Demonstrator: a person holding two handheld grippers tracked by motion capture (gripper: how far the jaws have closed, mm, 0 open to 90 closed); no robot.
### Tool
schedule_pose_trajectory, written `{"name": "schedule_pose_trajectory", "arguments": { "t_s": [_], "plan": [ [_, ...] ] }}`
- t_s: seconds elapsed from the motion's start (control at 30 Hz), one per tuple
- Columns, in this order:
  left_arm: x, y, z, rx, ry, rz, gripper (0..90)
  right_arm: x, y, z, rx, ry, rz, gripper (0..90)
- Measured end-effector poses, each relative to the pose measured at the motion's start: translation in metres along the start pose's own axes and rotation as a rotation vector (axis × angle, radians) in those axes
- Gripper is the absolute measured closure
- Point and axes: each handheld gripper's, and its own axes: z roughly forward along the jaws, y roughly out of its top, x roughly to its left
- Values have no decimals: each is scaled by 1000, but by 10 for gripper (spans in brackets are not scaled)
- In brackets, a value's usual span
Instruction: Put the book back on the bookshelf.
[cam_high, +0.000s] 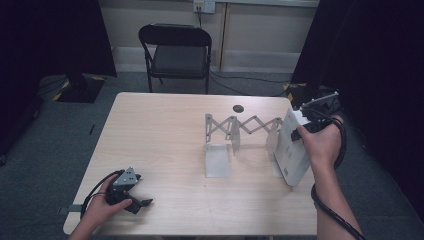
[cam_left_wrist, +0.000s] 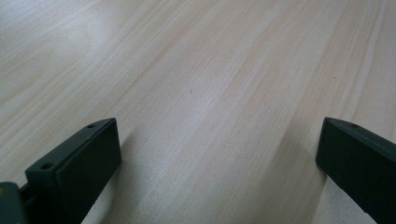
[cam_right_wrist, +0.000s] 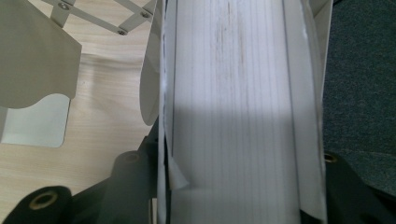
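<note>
I am at a pale wooden table (cam_high: 165, 130) on a grey carpeted floor, dark curtains hanging to both sides.

Nearest to me, close to the table's near left corner, my left hand (cam_high: 102, 207) rests on the wood with the left gripper (cam_left_wrist: 219, 154) low over the surface. In the left gripper view its two black jaws stand wide apart with bare wood grain between them; they hold nothing.

Farther in, at the right edge of the table, my right hand (cam_high: 322, 142) carries the right gripper (cam_right_wrist: 238, 186), its cable looping down along my forearm. Its jaws are closed partway onto a thick white book (cam_high: 292, 150), one on each cover. In the right gripper view the page edges run straight up between the two black jaws, a small dog-eared flap of paper sitting by the left one. The book stands on end near the table's right edge, leaning a little, and I cannot tell whether its bottom edge touches the wood.

Just beside the book, toward the middle of the table, stands a grey expandable book rack (cam_high: 235, 132) with scissor-lattice links and upright divider plates; the book is at its right end.

Past the rack, a small dark round hole (cam_high: 238, 108) sits near the far edge. Beyond the table stands a black folding chair (cam_high: 176, 52) against a light wall with a socket (cam_high: 204, 6).
</note>
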Motion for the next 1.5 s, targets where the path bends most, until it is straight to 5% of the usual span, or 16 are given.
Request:
{"name": "schedule_pose_trajectory", "arguments": {
  "t_s": [1.5],
  "plan": [
    [0,0,0,-3,2,0,0,12,5,20,-35,-31,27,530]
  ]
}}
